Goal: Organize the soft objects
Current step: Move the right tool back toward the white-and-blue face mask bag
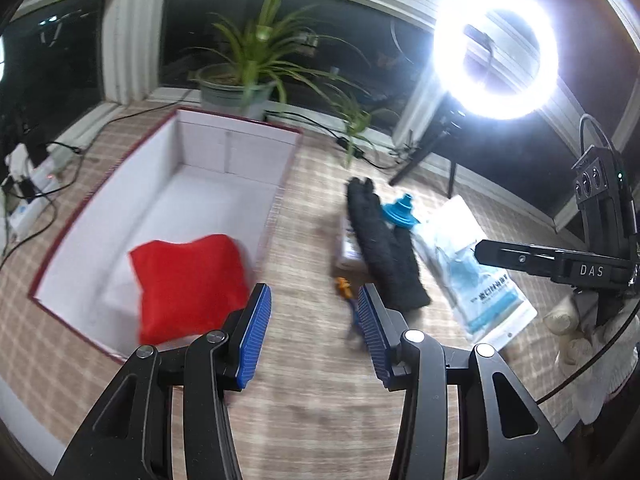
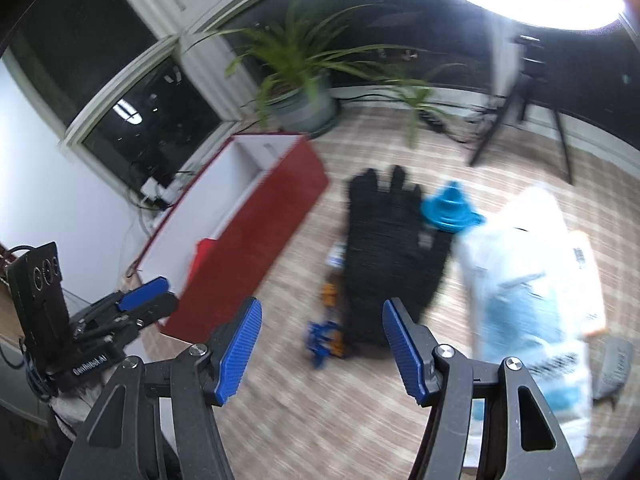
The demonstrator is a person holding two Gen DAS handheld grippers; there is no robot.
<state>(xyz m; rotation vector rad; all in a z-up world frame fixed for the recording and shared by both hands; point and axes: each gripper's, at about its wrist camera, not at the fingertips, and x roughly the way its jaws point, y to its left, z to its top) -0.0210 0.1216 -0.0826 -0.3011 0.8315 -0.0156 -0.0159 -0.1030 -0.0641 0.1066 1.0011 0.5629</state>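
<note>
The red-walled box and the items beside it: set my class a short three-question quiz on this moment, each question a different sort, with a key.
1. True or false: the red cushion lies inside the box.
2. Which lies directly against the black glove? A) potted plant B) blue funnel-shaped item C) ring light
3. Fill in: both the left claw and the right claw are open and hold ____.

Key: 1 true; 2 B; 3 nothing

My left wrist camera looks steeply down past its fingers at the red box (image 1: pixel 236 136); my right, further right, also angles downward; both share the black glove (image 1: pixel 384 248), box and plant (image 1: pixel 248 60).
</note>
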